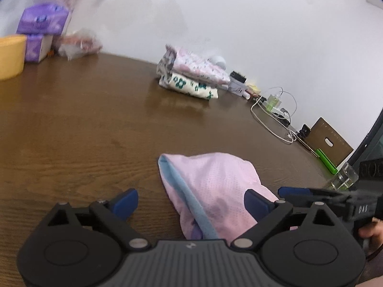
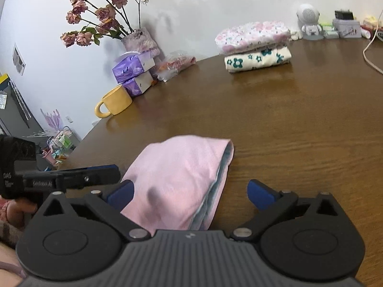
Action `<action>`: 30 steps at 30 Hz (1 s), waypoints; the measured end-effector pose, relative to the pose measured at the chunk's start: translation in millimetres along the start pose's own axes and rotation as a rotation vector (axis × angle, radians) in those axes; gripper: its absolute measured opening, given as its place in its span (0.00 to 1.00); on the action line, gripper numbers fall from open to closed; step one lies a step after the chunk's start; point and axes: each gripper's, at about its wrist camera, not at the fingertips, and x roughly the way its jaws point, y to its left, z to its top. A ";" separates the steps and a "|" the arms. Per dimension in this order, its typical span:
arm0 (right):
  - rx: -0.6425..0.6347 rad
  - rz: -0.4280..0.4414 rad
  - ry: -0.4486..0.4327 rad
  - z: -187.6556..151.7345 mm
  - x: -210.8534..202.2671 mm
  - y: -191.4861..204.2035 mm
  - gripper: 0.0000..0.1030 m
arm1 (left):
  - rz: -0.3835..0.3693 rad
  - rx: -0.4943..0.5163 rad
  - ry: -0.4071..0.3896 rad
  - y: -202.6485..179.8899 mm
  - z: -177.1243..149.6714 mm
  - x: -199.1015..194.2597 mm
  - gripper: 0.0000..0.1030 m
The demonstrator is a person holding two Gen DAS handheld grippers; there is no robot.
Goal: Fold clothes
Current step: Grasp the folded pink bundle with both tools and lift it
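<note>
A folded pink garment (image 1: 215,186) with a light blue edge lies on the brown wooden table (image 1: 83,124), close in front of both grippers. My left gripper (image 1: 191,202) stands open, its blue pads spread to either side of the cloth's near end. In the right wrist view the same pink garment (image 2: 177,174) lies between the wide open jaws of my right gripper (image 2: 191,191), whose left pad is beside the cloth and whose right pad is over bare table (image 2: 299,119). Neither gripper pinches the cloth. Each gripper shows at the other view's edge.
Two folded floral garments are stacked (image 2: 256,45) near the wall, seen also as the stack (image 1: 191,76). A yellow mug (image 2: 115,101), purple tissue packs (image 2: 134,71) and a vase of dried roses (image 2: 141,40) stand at the left. Cables (image 1: 275,117), a cardboard box (image 1: 330,143) and a glass (image 1: 344,177) sit at the right.
</note>
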 end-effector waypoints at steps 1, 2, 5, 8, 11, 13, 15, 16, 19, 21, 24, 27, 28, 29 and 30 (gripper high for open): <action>0.016 0.006 0.007 -0.4 1.2 -2.5 1.00 | -0.010 -0.019 0.018 2.4 1.1 2.5 0.92; 0.034 0.014 0.013 -0.5 2.5 -4.7 0.99 | -0.017 -0.029 0.022 3.6 2.4 3.4 0.92; 0.086 0.033 0.031 -0.2 6.8 -11.7 0.91 | -0.026 -0.039 0.044 4.9 7.2 7.8 0.90; 0.133 0.021 0.023 1.4 10.0 -14.7 0.77 | -0.036 -0.029 0.080 4.0 13.2 14.5 0.76; 0.183 0.042 0.025 3.1 15.9 -17.5 0.63 | -0.044 -0.030 0.131 0.4 18.4 23.1 0.46; 0.223 0.063 0.031 2.1 22.6 -20.0 0.43 | -0.061 -0.051 0.150 -0.5 17.3 28.9 0.32; 0.267 0.078 0.031 0.2 28.7 -22.8 0.27 | -0.082 -0.094 0.144 1.2 13.1 31.5 0.24; 0.291 0.084 0.026 -1.1 30.4 -24.7 0.24 | -0.092 -0.116 0.139 2.1 10.9 32.8 0.24; 0.350 0.101 0.007 -4.5 31.8 -30.6 0.23 | -0.122 -0.195 0.106 10.6 3.6 33.2 0.21; 0.374 0.114 -0.003 -6.7 32.1 -33.8 0.23 | -0.135 -0.237 0.090 15.6 0.0 33.4 0.18; 0.399 0.140 -0.005 -8.9 33.4 -37.0 0.23 | -0.143 -0.250 0.077 16.7 -2.6 33.5 0.15; 0.403 0.159 -0.008 -11.4 36.5 -38.2 0.16 | -0.150 -0.250 0.075 16.7 -3.5 34.6 0.11; 0.405 0.164 -0.013 -11.6 36.5 -38.9 0.15 | -0.153 -0.251 0.071 16.8 -3.4 34.7 0.10; 0.410 0.171 -0.017 -11.3 36.6 -39.8 0.14 | -0.159 -0.253 0.066 16.5 -3.1 34.0 0.09; 0.411 0.177 -0.022 -10.6 36.2 -40.4 0.14 | -0.167 -0.254 0.059 16.2 -2.8 33.2 0.09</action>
